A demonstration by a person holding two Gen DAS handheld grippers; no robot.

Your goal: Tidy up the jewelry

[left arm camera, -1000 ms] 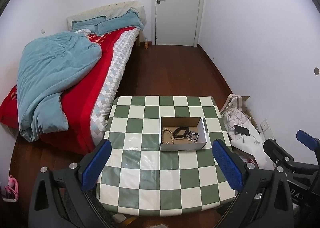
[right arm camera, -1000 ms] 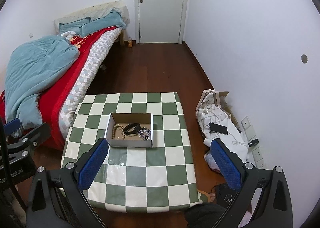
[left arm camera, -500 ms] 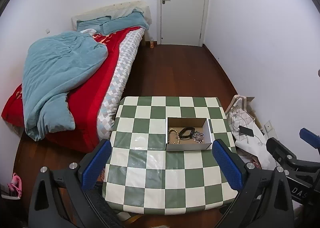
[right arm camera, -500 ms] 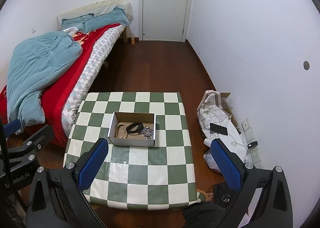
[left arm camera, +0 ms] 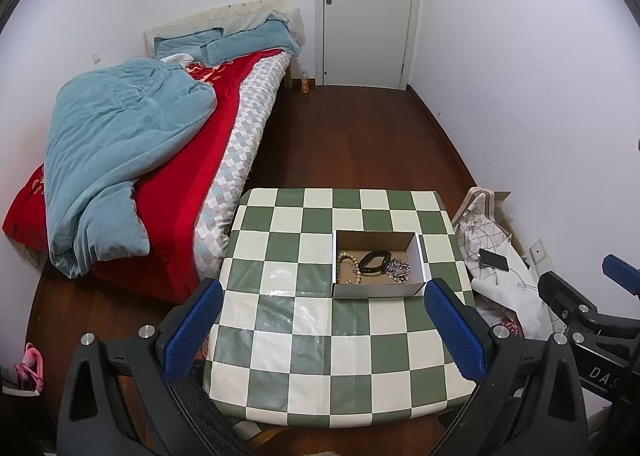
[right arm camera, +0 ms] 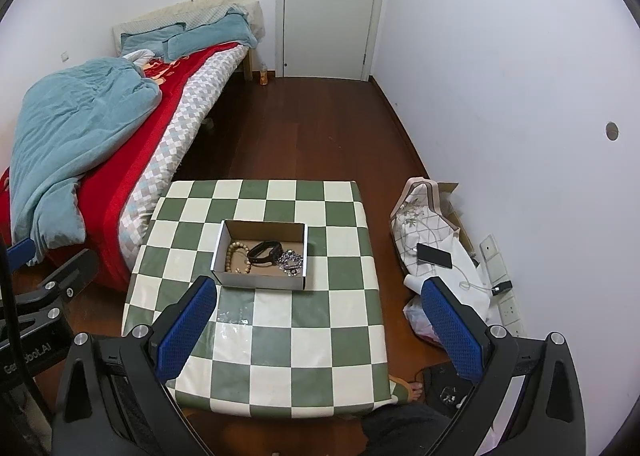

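A small open cardboard box [left arm camera: 378, 290] [right arm camera: 260, 280] sits on a green-and-white checked table [left arm camera: 312, 340] [right arm camera: 276, 340]. Inside lie a beige bead bracelet [left arm camera: 347, 264] [right arm camera: 236, 254], a black band [left arm camera: 374, 261] [right arm camera: 264, 252] and a silver chain [left arm camera: 398, 270] [right arm camera: 291, 262]. My left gripper [left arm camera: 324, 328] is open and empty, held high above the table's near side. My right gripper [right arm camera: 320, 328] is open and empty too, high above the table's near right part. Each gripper shows at the edge of the other's view.
A bed [left arm camera: 168, 160] with a red cover and a blue duvet stands left of the table. A white bag with a phone on it [right arm camera: 434, 256] lies by the right wall. A shut white door [left arm camera: 368, 12] is at the far end, past a dark wood floor.
Both cameras have drawn back and up from the table, so the table and box look smaller and lower. The left view has shifted left. Both grippers stay open.
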